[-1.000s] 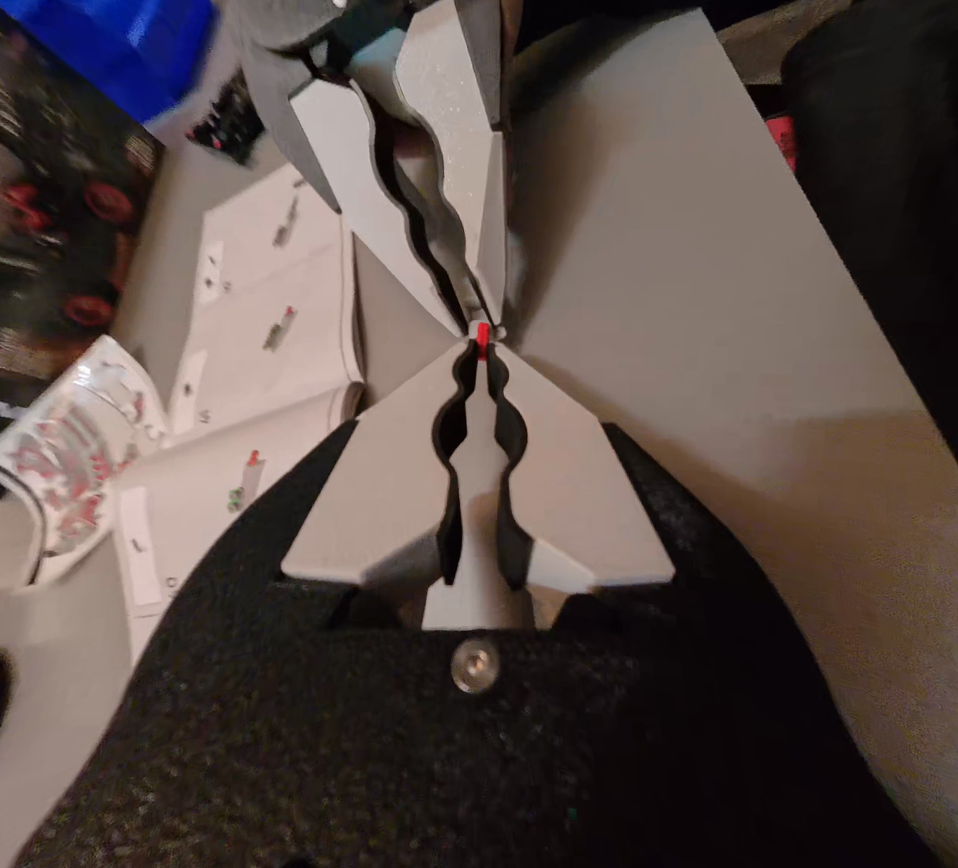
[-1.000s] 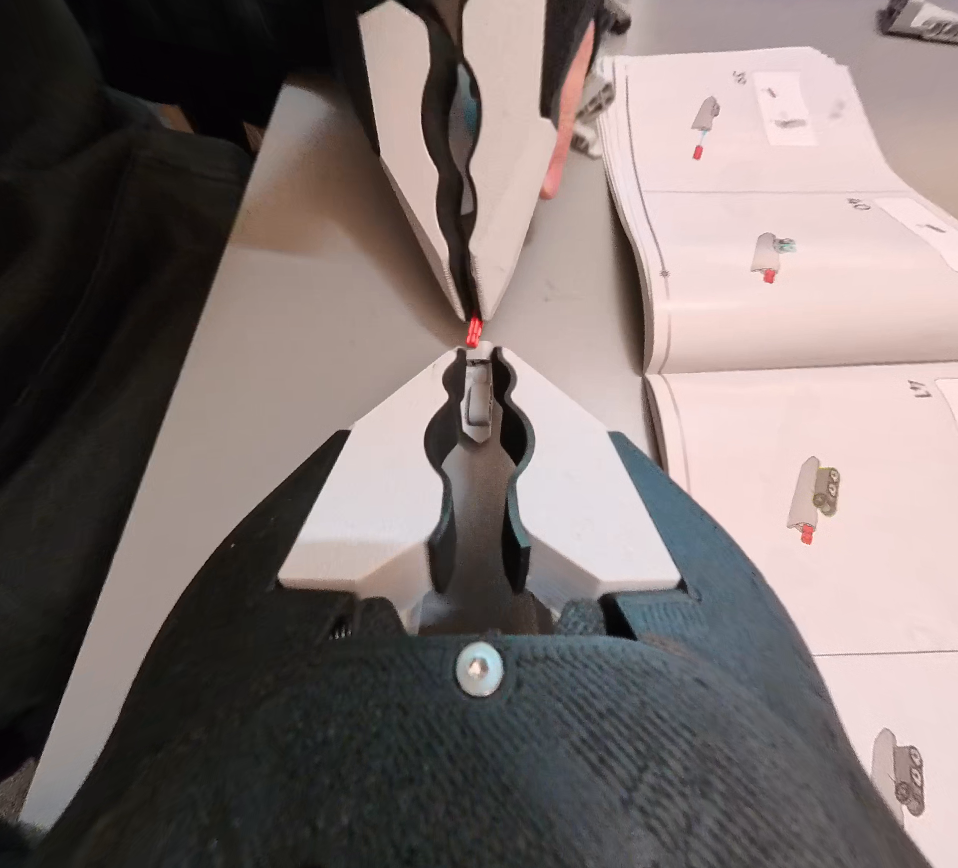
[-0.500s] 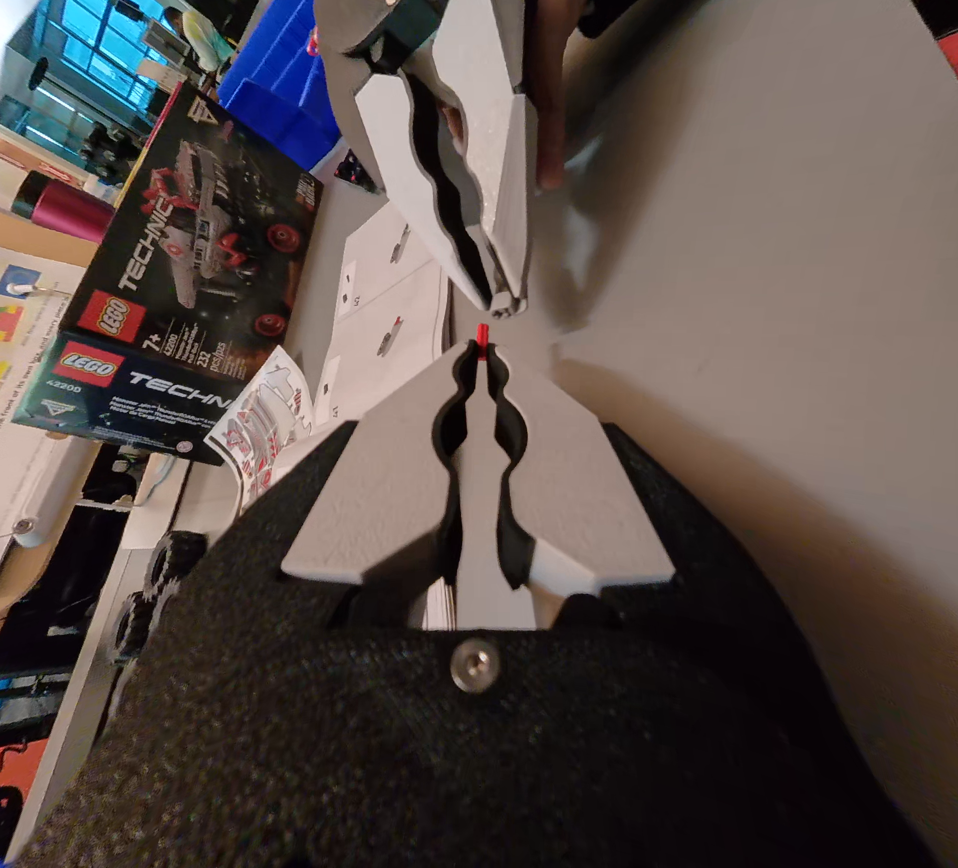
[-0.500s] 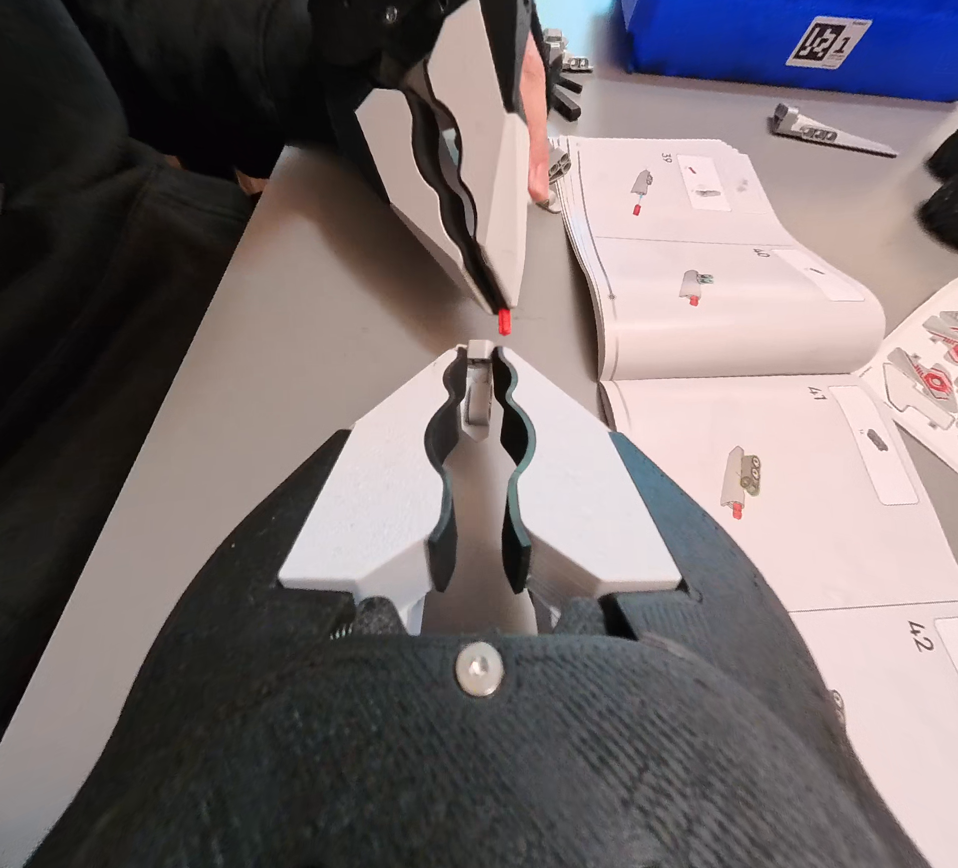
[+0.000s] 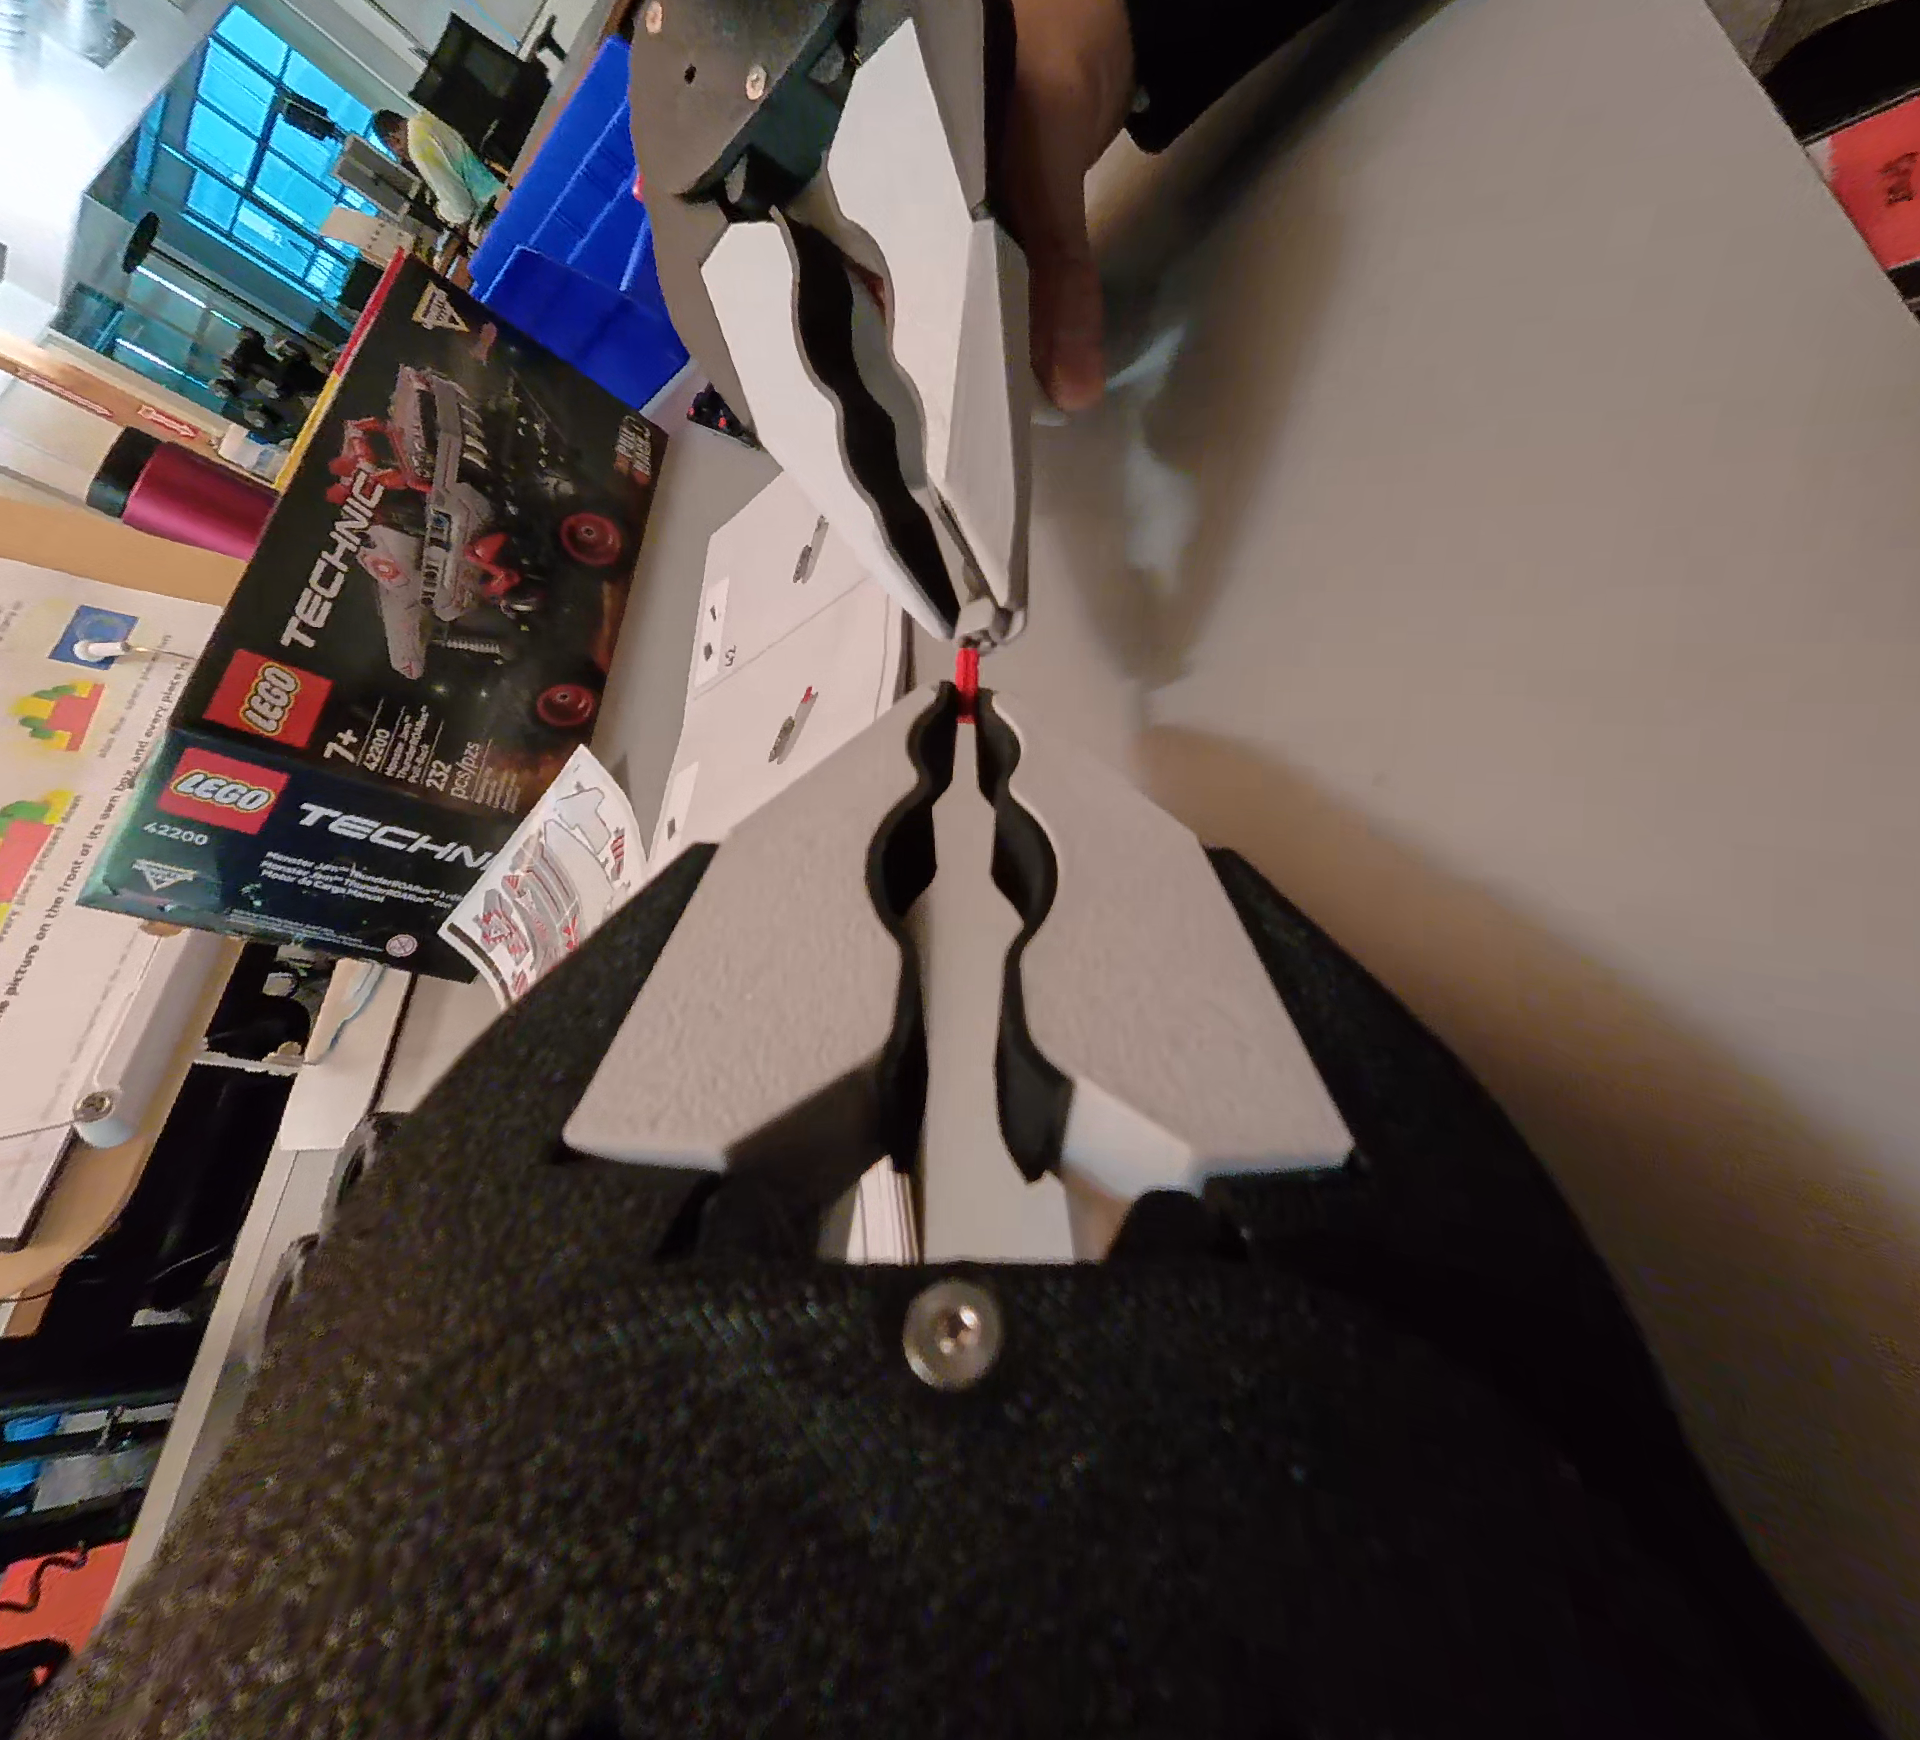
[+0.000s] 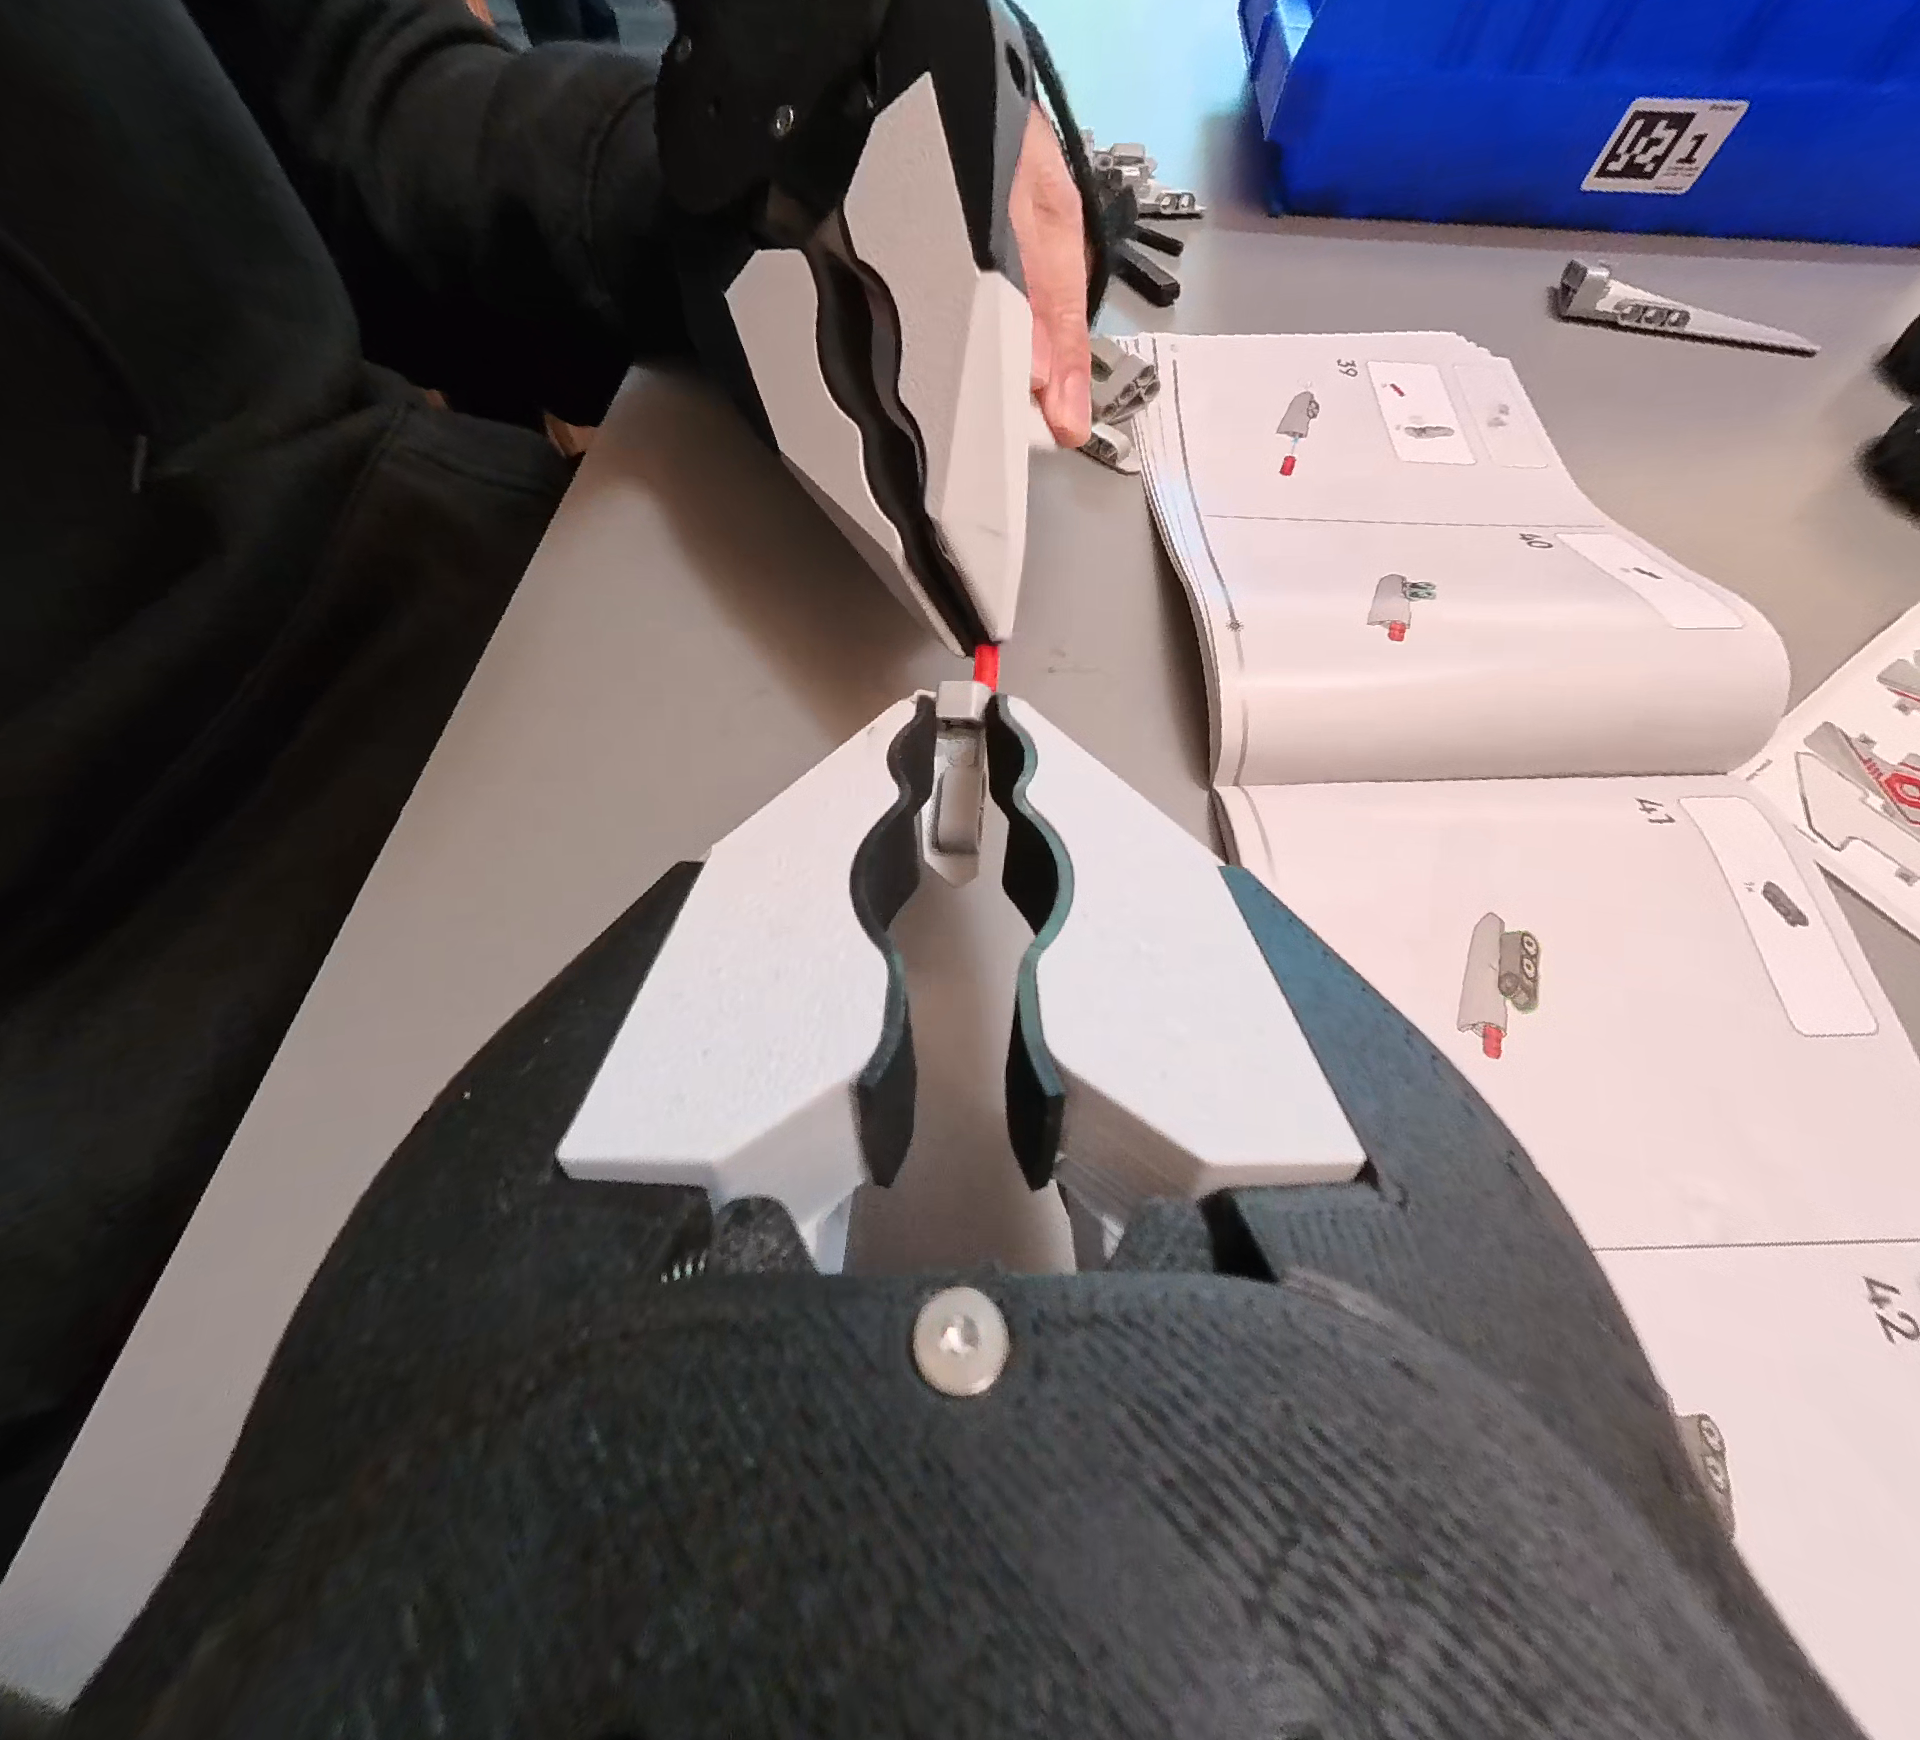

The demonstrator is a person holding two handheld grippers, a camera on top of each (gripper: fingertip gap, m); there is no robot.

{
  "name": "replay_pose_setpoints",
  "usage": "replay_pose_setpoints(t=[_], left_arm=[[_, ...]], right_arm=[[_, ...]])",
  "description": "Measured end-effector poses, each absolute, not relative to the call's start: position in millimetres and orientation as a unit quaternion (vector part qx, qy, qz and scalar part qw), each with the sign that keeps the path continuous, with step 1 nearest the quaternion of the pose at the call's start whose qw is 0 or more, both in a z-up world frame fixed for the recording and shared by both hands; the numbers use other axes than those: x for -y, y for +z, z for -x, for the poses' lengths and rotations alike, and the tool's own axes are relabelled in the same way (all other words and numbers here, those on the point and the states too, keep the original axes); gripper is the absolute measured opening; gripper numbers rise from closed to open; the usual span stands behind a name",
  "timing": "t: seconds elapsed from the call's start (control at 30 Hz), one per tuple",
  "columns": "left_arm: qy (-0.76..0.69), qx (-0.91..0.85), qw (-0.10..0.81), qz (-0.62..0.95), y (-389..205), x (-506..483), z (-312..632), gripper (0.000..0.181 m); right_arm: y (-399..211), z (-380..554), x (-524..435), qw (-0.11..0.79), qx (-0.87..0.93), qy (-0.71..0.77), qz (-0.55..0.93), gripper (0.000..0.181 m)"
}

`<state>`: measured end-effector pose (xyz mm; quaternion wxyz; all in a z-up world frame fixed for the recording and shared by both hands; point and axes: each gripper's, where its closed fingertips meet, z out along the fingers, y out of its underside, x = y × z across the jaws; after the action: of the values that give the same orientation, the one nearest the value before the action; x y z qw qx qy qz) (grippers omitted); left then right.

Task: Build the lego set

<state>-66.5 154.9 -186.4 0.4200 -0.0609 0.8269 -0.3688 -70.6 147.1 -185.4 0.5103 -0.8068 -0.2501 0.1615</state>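
Observation:
My left gripper (image 5: 966,711) is shut on a small red pin (image 5: 967,684) that sticks out past its tips. My right gripper (image 6: 958,711) is shut on a grey lego piece (image 6: 954,791) held upright between its fingers. The two grippers point tip to tip above the grey table. In the right wrist view the red pin (image 6: 985,662) touches the top end of the grey piece, with the left gripper (image 6: 971,636) above it. In the left wrist view the right gripper (image 5: 982,630) comes down from above with the grey piece's end (image 5: 992,634) at the pin.
An open instruction booklet (image 6: 1455,610) lies on the table to the right. A blue bin (image 6: 1579,17) stands at the back, with loose grey and black parts (image 6: 1132,236) and a grey wedge piece (image 6: 1673,319) near it. The set's box (image 5: 416,610) and a sticker sheet (image 5: 551,880) lie to the left. My left and right fingertips are right by each other.
The two grippers have come back together. Half a second ago the red pin hung apart from the grey piece; now its end touches the piece's top.

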Motion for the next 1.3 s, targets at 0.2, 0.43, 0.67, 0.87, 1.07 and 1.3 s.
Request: replay_pose_setpoints(t=[0.2, 0.43, 0.67, 0.87, 1.07, 1.3], left_arm=[[-0.355, -0.829, 0.429, 0.049, -187.4, -154.7, 66.8, 0.001], [-0.296, -0.840, 0.455, 0.014, -194.3, -155.6, 66.1, 0.001], [-0.295, -0.843, 0.449, 0.019, -200.0, -153.0, 69.8, 0.001], [-0.350, -0.823, 0.446, 0.034, -186.1, -147.4, 71.5, 0.001], [-0.415, -0.806, 0.418, 0.071, -175.7, -146.8, 72.9, 0.001], [-0.396, -0.799, 0.449, 0.052, -171.0, -145.7, 73.2, 0.000]], right_arm=[[-188.1, 70.3, -148.1, 0.499, 0.245, 0.172, 0.813, 0.010], [-192.2, 70.1, -149.0, 0.475, 0.232, 0.207, 0.823, 0.009], [-200.3, 73.2, -147.5, 0.451, 0.249, 0.206, 0.831, 0.009], [-184.2, 74.3, -141.9, 0.492, 0.256, 0.224, 0.801, 0.009], [-174.9, 75.7, -141.7, 0.517, 0.260, 0.228, 0.783, 0.009], [-166.6, 77.0, -140.0, 0.535, 0.257, 0.245, 0.767, 0.009]])
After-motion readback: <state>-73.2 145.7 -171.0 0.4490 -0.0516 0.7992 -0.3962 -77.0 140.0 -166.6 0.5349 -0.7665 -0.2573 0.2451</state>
